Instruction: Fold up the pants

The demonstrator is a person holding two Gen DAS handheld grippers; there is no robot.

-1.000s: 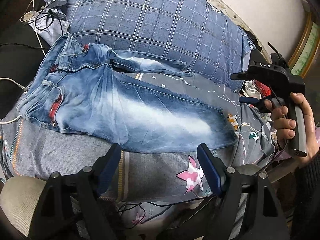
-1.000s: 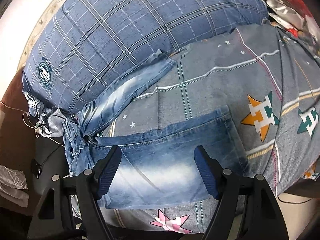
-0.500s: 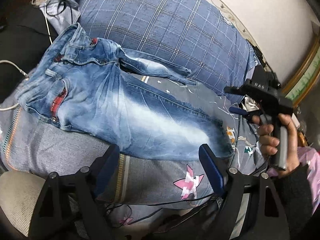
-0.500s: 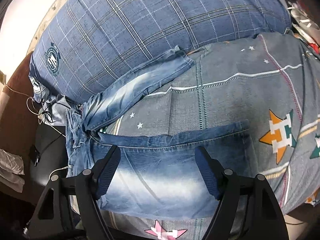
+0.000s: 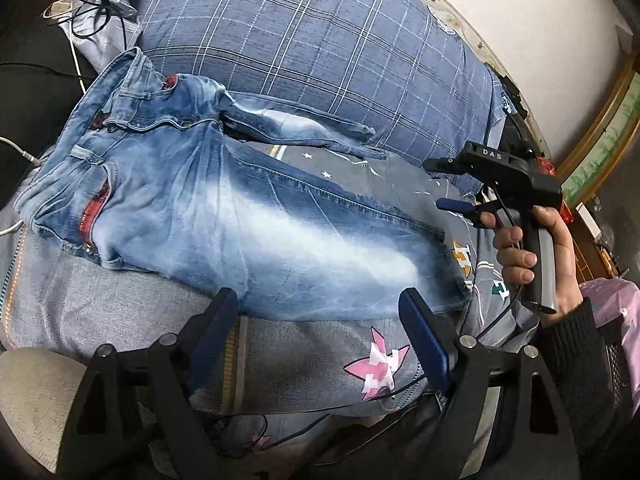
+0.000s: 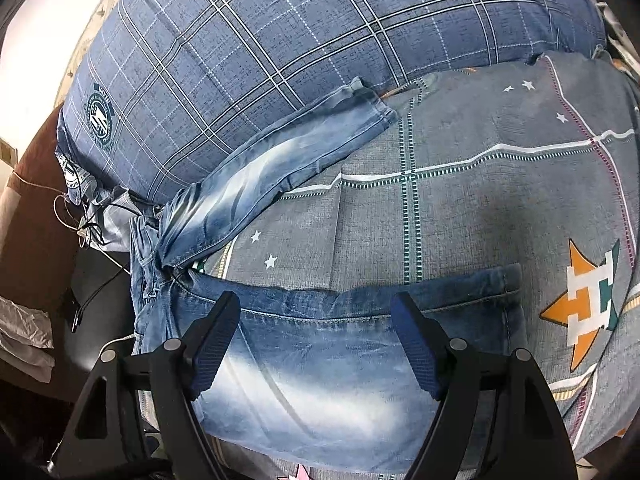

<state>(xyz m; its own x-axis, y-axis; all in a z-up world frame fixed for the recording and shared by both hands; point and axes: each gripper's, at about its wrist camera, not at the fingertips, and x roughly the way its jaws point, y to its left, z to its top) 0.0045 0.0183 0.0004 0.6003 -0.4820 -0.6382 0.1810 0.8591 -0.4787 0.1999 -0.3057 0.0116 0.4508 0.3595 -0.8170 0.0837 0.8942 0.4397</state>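
Both grippers, left [image 5: 320, 320] and right [image 6: 316, 320], have moved closer over the jeans [image 5: 224, 208]; fingers released, nothing grasped. Legs splayed, fold not started.

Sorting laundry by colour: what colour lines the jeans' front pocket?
Red, showing at the pocket opening of the faded blue jeans; clearest in the left wrist view.

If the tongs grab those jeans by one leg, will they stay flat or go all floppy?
Probably floppy: the jeans already show wrinkles and follow the bumpy bedspread, so they would likely droop. They look thick, so maybe a bit heavy. Both the left tongs and right tongs are open, holding nothing.
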